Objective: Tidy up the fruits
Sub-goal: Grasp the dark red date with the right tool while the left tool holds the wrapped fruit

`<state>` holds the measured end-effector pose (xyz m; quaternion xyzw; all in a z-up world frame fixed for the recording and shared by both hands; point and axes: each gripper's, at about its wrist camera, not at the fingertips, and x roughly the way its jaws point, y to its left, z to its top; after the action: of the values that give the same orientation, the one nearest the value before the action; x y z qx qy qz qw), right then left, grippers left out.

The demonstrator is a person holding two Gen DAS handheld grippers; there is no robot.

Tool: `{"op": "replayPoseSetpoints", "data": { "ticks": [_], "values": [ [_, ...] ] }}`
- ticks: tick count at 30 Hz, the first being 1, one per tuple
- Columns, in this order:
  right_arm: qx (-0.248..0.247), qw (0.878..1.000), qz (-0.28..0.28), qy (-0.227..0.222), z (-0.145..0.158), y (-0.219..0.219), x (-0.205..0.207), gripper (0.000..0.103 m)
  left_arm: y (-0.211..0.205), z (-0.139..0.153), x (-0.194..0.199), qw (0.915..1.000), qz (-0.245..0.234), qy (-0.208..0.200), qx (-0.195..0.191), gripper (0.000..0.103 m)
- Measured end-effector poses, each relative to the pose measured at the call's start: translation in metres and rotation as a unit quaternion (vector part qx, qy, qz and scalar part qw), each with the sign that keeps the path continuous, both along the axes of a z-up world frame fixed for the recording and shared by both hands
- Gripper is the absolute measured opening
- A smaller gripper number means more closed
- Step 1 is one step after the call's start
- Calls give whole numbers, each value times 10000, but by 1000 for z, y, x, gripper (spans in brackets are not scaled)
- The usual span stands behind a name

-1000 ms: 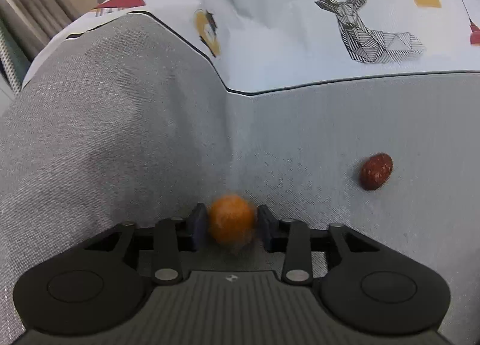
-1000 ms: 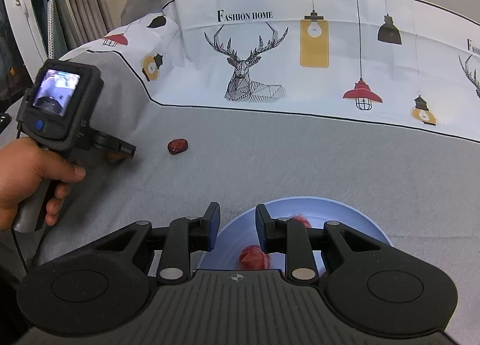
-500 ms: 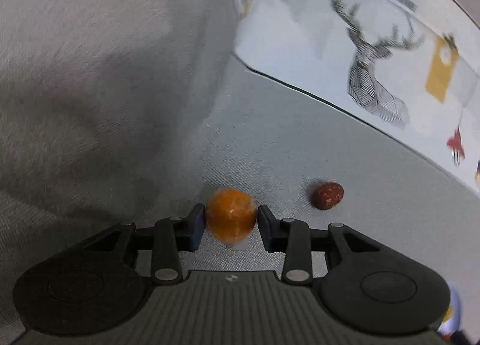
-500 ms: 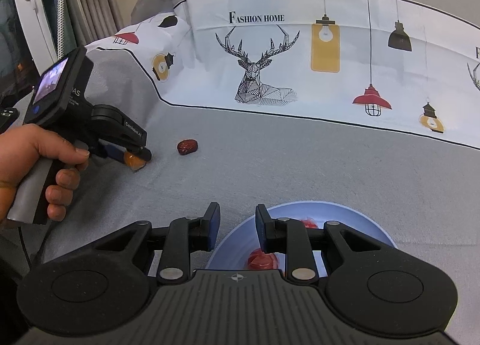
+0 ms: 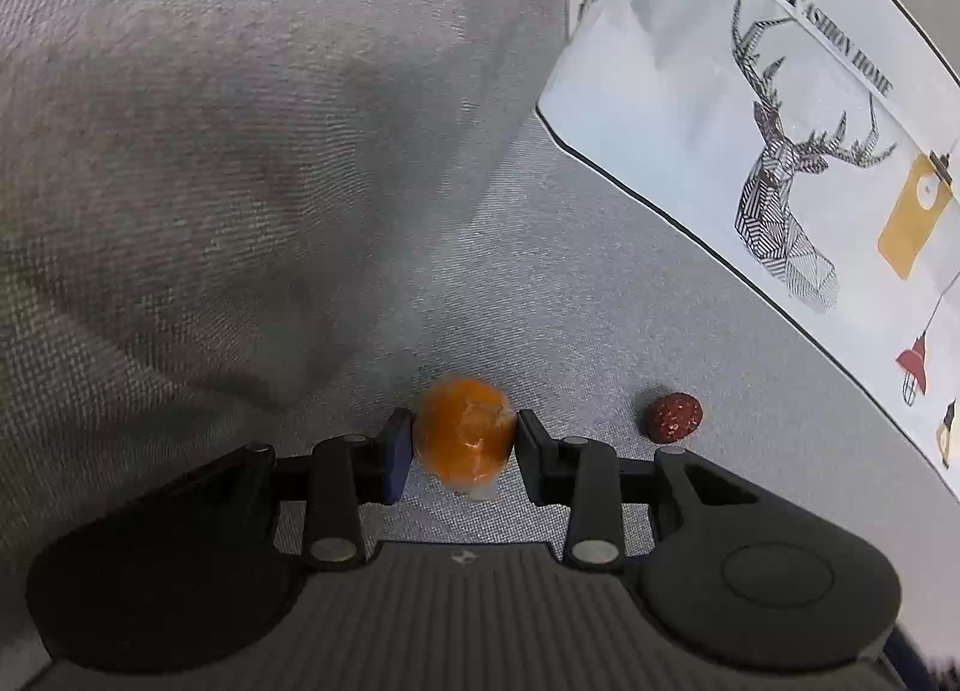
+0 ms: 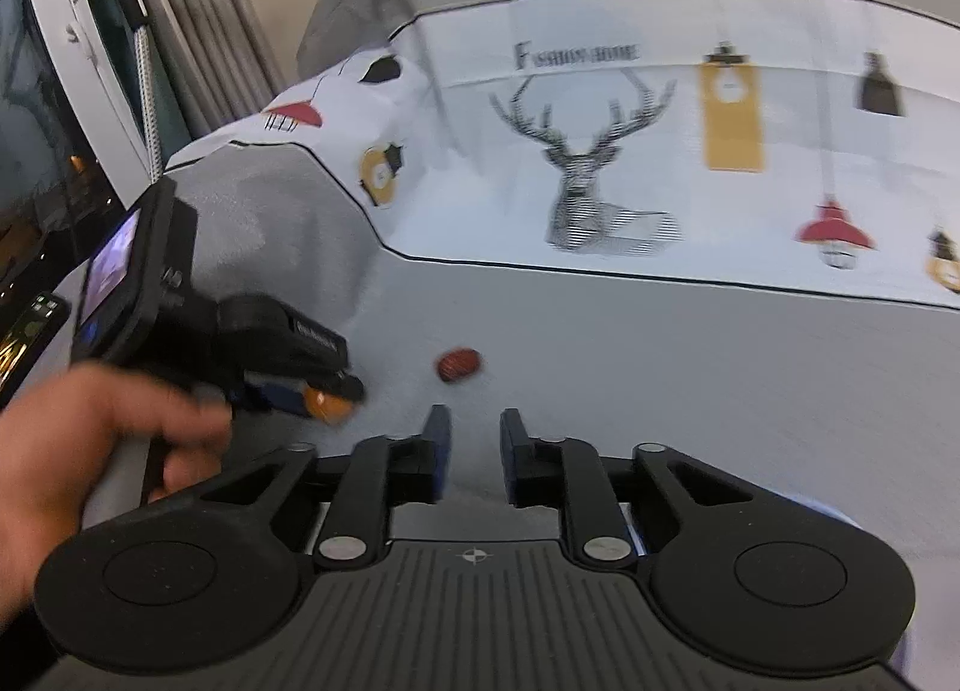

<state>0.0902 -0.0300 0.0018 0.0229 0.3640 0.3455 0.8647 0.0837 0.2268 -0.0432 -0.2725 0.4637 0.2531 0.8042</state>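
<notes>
Orange fruit [image 5: 465, 430], dark-red fruit [image 5: 673, 417], grey deer-printed cover [image 5: 780, 199].
</notes>
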Motion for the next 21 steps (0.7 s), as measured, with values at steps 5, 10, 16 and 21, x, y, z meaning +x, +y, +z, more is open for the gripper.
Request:
{"op": "replayPoseSetpoints", "data": {
  "ticks": [5, 10, 16, 21],
  "values": [
    [-257, 9995, 78, 183, -23, 61, 42, 62, 7, -1, -5, 9997, 140, -24, -204, 40],
    [-625, 9977, 158, 200, -45, 99, 76, 62, 12, -3, -6, 9989, 267, -46, -379, 40],
    [-1001, 9930, 609, 118, -61, 119, 93, 47, 14, -2, -8, 9989, 259, -12, -399, 40],
    [-996, 9935, 535, 95, -59, 109, 90, 33, 10, 0, -5, 9991, 197, -8, -381, 40]
  ]
}}
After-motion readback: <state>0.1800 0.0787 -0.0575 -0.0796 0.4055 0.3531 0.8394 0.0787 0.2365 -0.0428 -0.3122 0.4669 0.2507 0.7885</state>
